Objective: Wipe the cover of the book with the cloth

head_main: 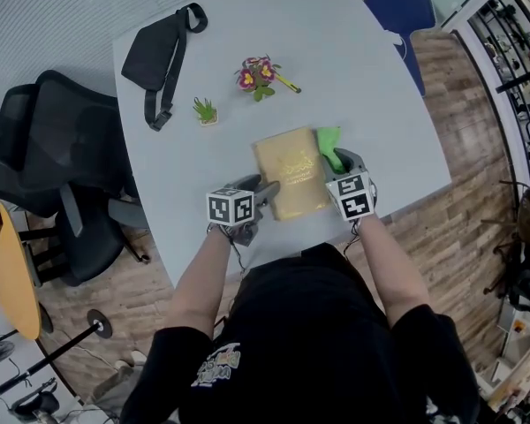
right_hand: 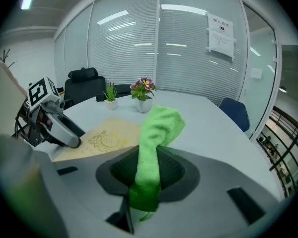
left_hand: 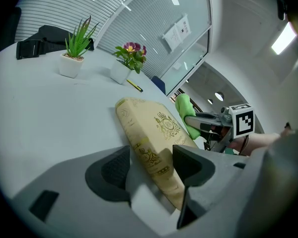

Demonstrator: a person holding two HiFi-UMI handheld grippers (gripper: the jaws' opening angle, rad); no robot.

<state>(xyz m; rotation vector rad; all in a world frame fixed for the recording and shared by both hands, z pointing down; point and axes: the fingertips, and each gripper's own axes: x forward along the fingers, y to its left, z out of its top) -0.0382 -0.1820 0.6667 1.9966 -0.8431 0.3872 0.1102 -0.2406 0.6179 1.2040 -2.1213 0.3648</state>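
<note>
Left gripper (left_hand: 151, 157) has its jaws around the near corner of the book (left_hand: 156, 125). One jaw is on the cover and one is by the spine. It looks like they pinch the book and hold it down. Right gripper (right_hand: 145, 182) has its jaws squeezed tight on the green cloth (right_hand: 156, 128). Most of the cloth sticks up past the jaws and flops over at the top.

The book lies flat on the table (head_main: 336, 51), close to the person and between the two grippers. The cloth is just beside the book's far right corner. I can't tell if it touches the cover.

I think the book is stiff and a bit heavy, so it should stay put with one corner held. Its cover looks smooth, so it could slide on the table when rubbed. The corner is a good place to hold, because most of the cover stays free.

The cloth looks soft and light, and it bends easily. The floppy end needs to be laid on the cover and pushed down a little, or it will only brush it.
</note>
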